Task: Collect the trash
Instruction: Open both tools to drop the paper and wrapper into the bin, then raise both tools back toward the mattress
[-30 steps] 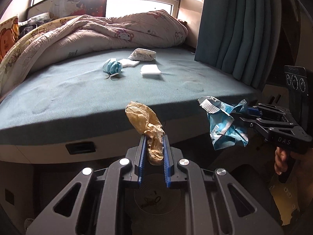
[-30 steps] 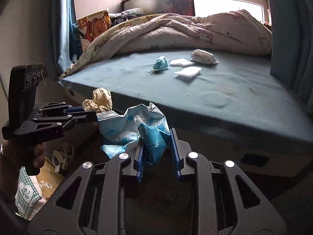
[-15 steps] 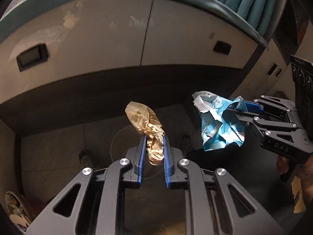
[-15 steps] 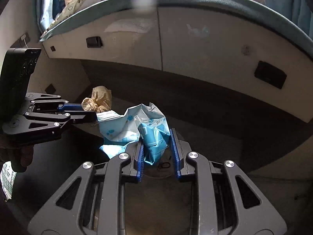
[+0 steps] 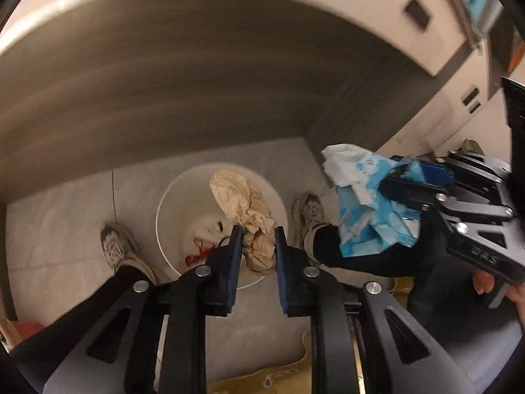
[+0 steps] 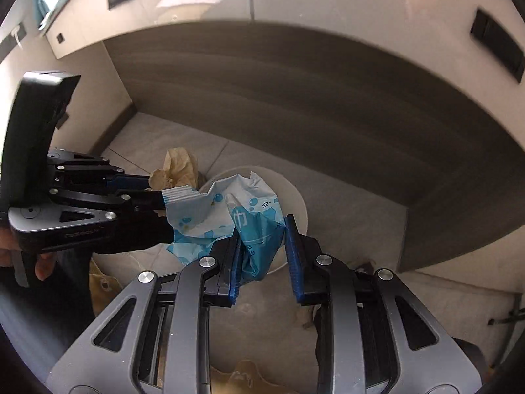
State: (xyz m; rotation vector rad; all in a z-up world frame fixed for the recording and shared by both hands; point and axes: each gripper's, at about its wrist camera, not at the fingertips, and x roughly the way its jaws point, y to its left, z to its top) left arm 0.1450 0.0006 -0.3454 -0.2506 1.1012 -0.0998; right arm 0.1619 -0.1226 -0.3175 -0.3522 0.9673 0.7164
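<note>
the left gripper (image 5: 256,243) is clamped on a crumpled tan paper (image 5: 246,210), hanging over a white bin (image 5: 164,203) on the tiled floor (image 5: 65,203). just beside it, the right gripper (image 6: 261,239) is clamped on a blue and white wrapper (image 6: 229,216). the person's shoes (image 5: 113,246) flank the bin; a cabinet base (image 5: 197,75) lies beyond.

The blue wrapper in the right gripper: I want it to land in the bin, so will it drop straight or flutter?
The blue wrapper looks thin and crumpled, so probably light and floppy. It may flutter, yet the white bin sits just below.
</note>
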